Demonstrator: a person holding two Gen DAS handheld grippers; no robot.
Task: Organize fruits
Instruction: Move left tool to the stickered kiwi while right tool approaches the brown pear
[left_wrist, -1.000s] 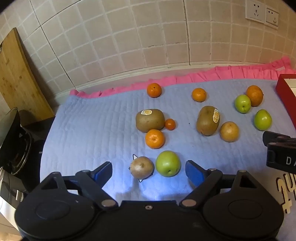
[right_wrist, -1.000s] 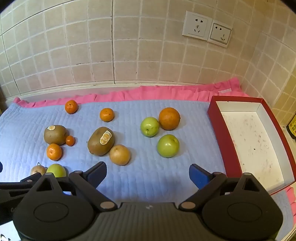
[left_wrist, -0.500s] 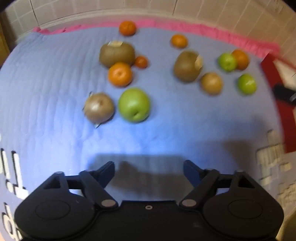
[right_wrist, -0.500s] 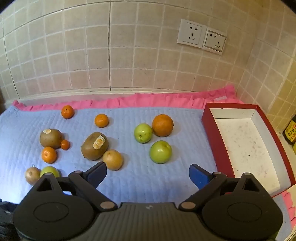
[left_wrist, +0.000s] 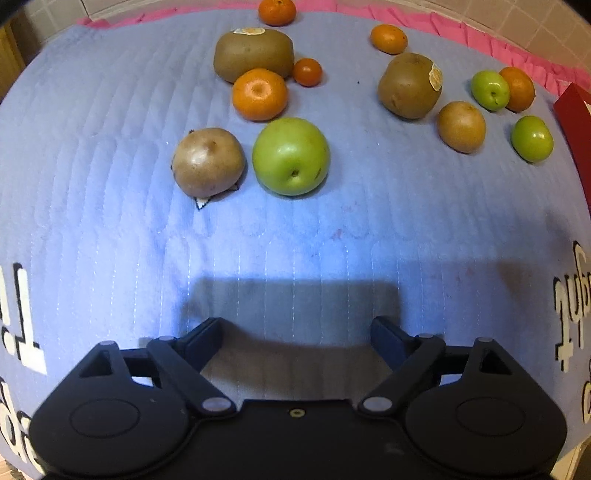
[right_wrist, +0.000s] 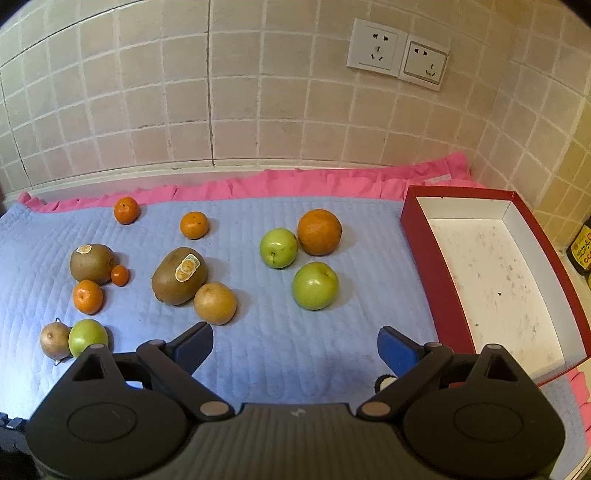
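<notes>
blue quilted cloth (right_wrist: 295, 354) with a pink ruffled edge covers a counter below a beige tiled wall (right_wrist: 184, 92). fruit lies scattered on the cloth, none of it in the box. two kiwis are the only long fruits. the left kiwi (right_wrist: 91, 263) lies with its long axis about level across the right wrist view, a sticker on its upper left end. the middle kiwi (right_wrist: 180, 275) lies tilted, its long axis running from lower left to upper right, with a double sticker on top.

counted in the right wrist view: two kiwis; three green apples, one at the lower left (right_wrist: 88, 336) and two right of centre (right_wrist: 278, 247) (right_wrist: 315, 285); two round brown fruits, one (right_wrist: 54, 340) touching the lower-left apple and one (right_wrist: 215, 302) just beside the middle kiwi; one large orange (right_wrist: 319, 232) touching an apple; three mandarins (right_wrist: 126, 210) (right_wrist: 194, 225) (right_wrist: 88, 296); and one very small orange fruit (right_wrist: 119, 275) against the left kiwi. that makes twelve pieces.

a red box (right_wrist: 436, 291) with a white, speckled inside sits at the right end of the cloth, its long axis running away toward the wall. two white wall sockets (right_wrist: 397, 53) are mounted above it.

the left gripper (left_wrist: 297, 338) points steeply down at bare cloth, jaws opening wide with nothing between them; the nearest green apple (left_wrist: 291, 156) and brown fruit (left_wrist: 208, 161) lie ahead of it. the right gripper (right_wrist: 295, 345) hangs over the cloth, fingers spread wide, holding nothing.
</notes>
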